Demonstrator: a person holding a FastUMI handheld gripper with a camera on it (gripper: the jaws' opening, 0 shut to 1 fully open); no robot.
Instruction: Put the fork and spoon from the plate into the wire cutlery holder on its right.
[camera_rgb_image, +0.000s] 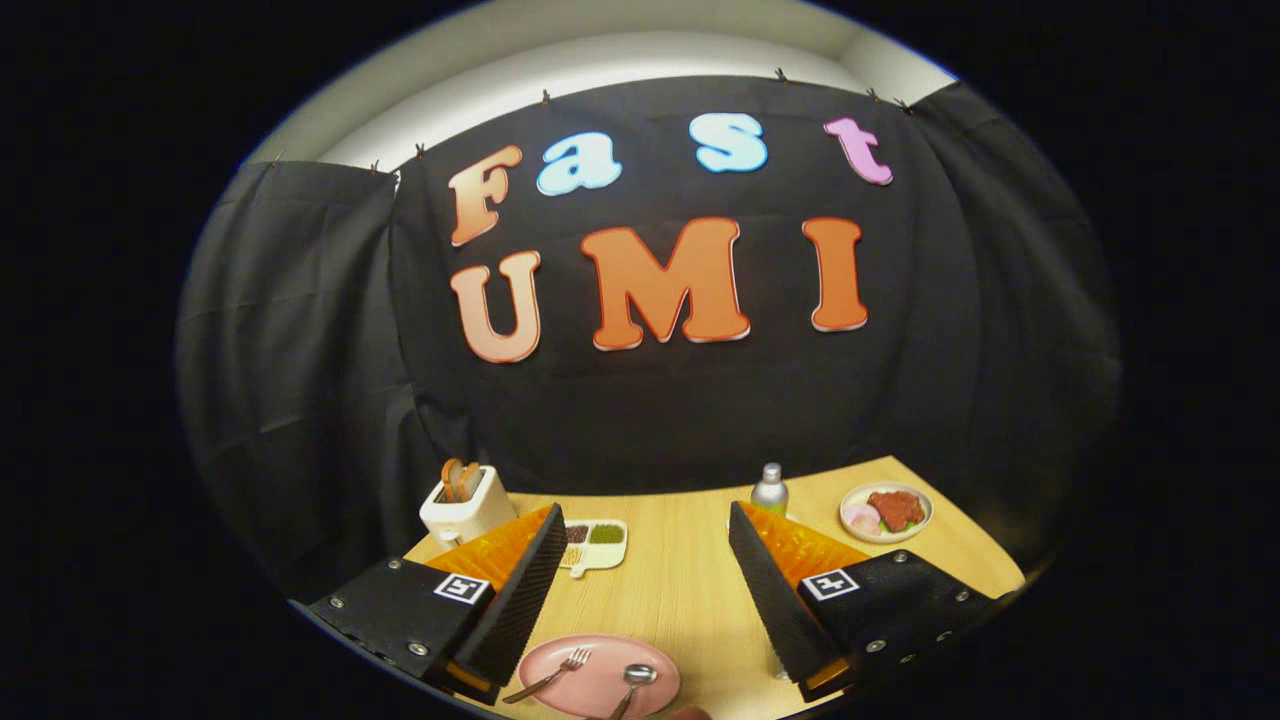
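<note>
A pink plate (600, 690) lies on the wooden table, low between my two fingers and close to me. On it rest a metal fork (552, 675) toward the left and a metal spoon (634, 682) toward the right, both with handles pointing back at me. My gripper (645, 525) is open, raised above the table, with nothing between its fingers. A bit of thin wire shows by the right finger's base (778, 665); I cannot tell whether it is the cutlery holder.
Beyond the left finger stands a white toaster (465, 503) with bread in it, and a small divided tray (595, 543) lies beside it. A small silver bottle (769, 490) and a plate of food (886, 512) sit beyond the right finger. The table's edge curves at right.
</note>
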